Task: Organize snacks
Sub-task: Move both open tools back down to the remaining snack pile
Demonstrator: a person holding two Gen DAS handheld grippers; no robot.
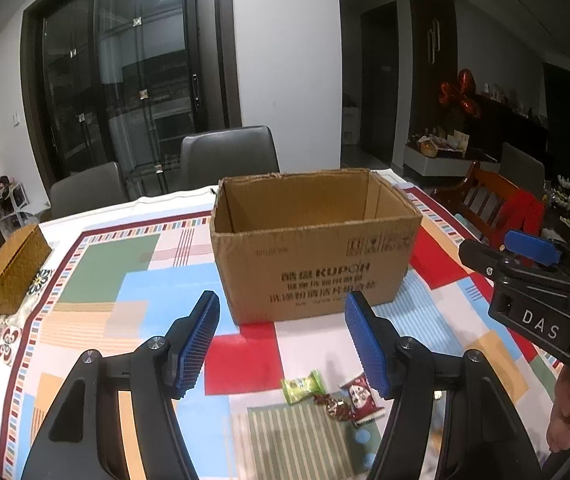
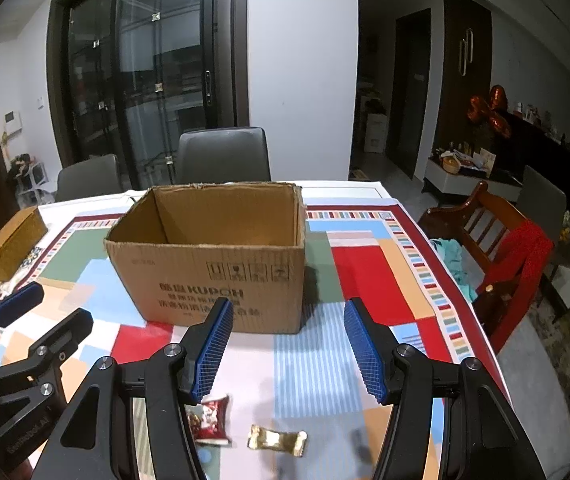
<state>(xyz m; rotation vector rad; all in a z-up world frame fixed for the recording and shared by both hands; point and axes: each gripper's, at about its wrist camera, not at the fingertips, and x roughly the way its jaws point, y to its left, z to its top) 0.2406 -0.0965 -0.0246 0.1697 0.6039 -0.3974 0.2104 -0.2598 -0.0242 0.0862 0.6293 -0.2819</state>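
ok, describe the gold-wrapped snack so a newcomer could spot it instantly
Start at the open cardboard box in the middle of the patchwork tablecloth. On the cloth in front of it lie small wrapped snacks. The gold-wrapped snack is the flat, shiny gold one, just right of the red-and-white packet.

Matt corrugated cardboard box (image 1: 313, 252), glossy foil candy wrappers (image 2: 277, 440), woven straw basket (image 1: 13, 270) sitting on patterned cloth tablecloth (image 1: 141, 292).

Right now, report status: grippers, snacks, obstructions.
Left gripper open, empty. Right gripper open, empty. Snacks on the cloth by the fingers: green, red, gold. Box open beyond them, path clear.
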